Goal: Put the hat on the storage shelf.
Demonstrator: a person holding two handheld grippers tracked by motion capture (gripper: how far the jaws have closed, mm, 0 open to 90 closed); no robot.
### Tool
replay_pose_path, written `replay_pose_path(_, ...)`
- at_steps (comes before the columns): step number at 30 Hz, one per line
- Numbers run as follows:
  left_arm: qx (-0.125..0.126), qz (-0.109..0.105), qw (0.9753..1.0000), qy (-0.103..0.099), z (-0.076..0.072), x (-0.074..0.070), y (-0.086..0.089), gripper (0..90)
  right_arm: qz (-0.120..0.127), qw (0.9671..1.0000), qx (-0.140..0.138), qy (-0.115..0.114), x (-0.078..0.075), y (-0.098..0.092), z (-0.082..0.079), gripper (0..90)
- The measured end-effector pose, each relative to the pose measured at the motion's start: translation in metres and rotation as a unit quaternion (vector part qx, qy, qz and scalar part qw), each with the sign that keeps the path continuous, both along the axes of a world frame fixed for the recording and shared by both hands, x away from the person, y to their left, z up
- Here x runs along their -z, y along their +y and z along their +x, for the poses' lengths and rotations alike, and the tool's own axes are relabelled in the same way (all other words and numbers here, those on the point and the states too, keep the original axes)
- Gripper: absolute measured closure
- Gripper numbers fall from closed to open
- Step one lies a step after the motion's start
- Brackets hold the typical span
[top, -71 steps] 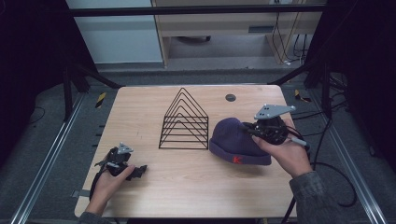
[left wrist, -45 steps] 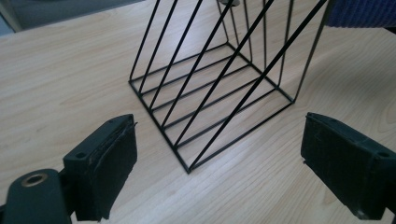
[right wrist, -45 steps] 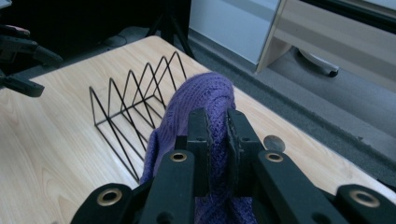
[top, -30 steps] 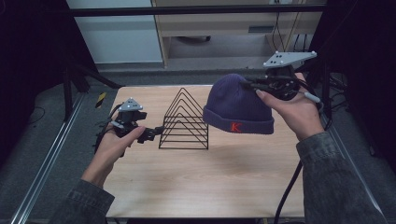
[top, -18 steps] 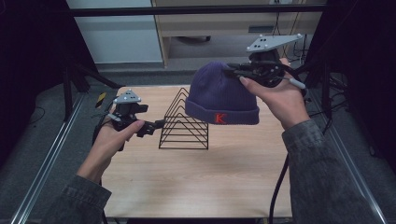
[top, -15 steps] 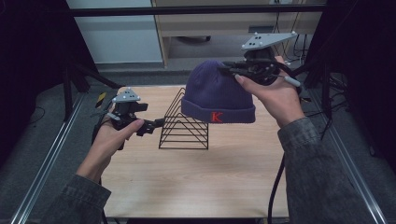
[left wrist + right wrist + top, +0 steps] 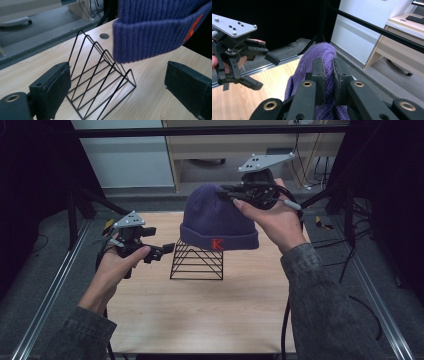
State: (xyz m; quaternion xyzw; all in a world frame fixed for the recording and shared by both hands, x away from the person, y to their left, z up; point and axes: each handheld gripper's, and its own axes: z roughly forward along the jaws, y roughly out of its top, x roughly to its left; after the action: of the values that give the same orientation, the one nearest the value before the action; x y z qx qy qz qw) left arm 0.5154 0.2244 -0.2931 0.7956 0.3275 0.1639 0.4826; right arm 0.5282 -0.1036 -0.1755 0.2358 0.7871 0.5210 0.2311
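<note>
A purple knit beanie (image 7: pixel 218 220) with a red K on its cuff hangs in the air above a black wire rack (image 7: pixel 197 261) of triangular dividers. My right gripper (image 7: pixel 231 194) is shut on the beanie's crown (image 7: pixel 322 53) and holds it up. The cuff (image 7: pixel 150 37) hovers just over the rack's far triangles (image 7: pixel 100 77). My left gripper (image 7: pixel 166 252) stands open at the rack's left side, a little above the table, with nothing between its black pads (image 7: pixel 58 87). The right gripper view also shows that left gripper (image 7: pixel 262 72) farther off.
The wooden table (image 7: pixel 200 305) has a round cable hole (image 7: pixel 104 36) behind the rack. Metal rails (image 7: pixel 50 290) run along both sides. A pale cabinet and a desk stand beyond the table's far edge.
The right gripper lifted the beanie off the table's right side and carried it up and left over the rack. My left gripper moved from the near left corner to the rack's left side.
</note>
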Motion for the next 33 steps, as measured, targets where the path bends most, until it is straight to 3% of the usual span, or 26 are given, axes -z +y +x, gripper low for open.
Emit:
replay_pose_path(12,0.028,0.008,0.9996,-0.004,0.006,0.006,-0.01,3.8,0.013,0.9997,-0.021,0.001,0.001,0.017,0.0,81.1)
replay_pose_path(23,0.044,-0.019,0.9988,0.007,0.022,0.017,-0.017,7.1,0.016,0.9992,-0.036,0.009,0.008,0.032,0.001,81.1)
replay_pose_path(27,0.049,-0.016,0.9985,0.019,0.027,0.027,-0.022,17.5,0.015,0.9989,-0.043,0.012,0.01,0.036,0.002,81.0)
replay_pose_path(33,0.047,-0.005,0.9989,0.008,0.029,0.031,-0.025,55.7,0.007,0.9988,-0.047,0.012,0.014,0.04,0.006,81.0)
